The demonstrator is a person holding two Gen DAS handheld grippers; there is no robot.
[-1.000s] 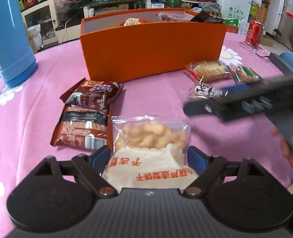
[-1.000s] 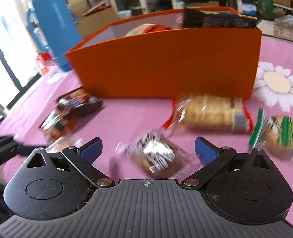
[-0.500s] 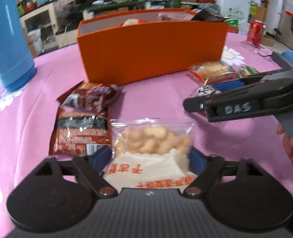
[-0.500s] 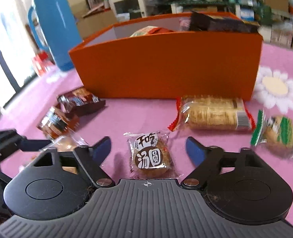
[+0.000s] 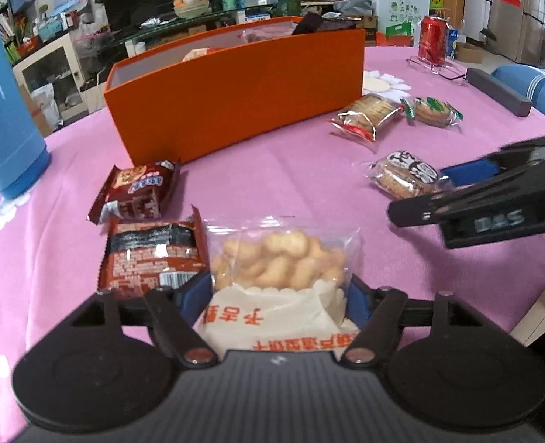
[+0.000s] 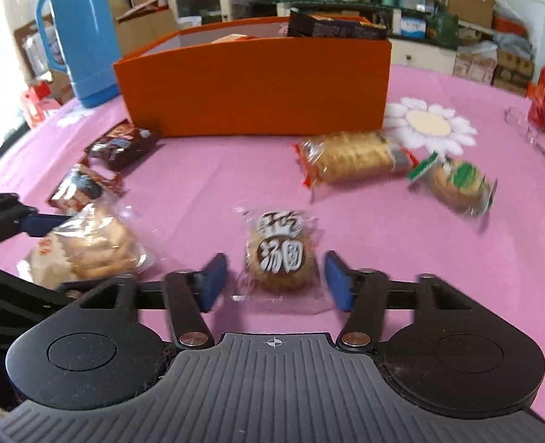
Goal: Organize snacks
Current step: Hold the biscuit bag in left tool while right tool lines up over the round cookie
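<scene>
My left gripper [image 5: 278, 297] is shut on a clear bag of small biscuits [image 5: 278, 258], its pads pressing the bag's sides on the pink tablecloth. My right gripper [image 6: 274, 282] is open, with a round cookie pack with black-and-white lettering [image 6: 278, 254] lying between its fingers; the pads stand apart from it. The same cookie pack [image 5: 405, 177] shows in the left wrist view in front of the right gripper [image 5: 420, 203]. The orange box [image 5: 235, 88] stands behind, holding several snacks. Two brown packets [image 5: 143, 188] lie left of the biscuit bag.
A cracker pack [image 6: 349, 157] and a green-wrapped cookie [image 6: 456, 182] lie near the box's right end. A blue thermos [image 5: 3, 110] stands far left. A red can [image 5: 433, 38] and glasses [image 5: 438, 68] sit far right. The table's edge is near at the right.
My right gripper has moved forward around the round cookie pack and narrowed its opening. My left gripper's pads have closed in against the biscuit bag.
</scene>
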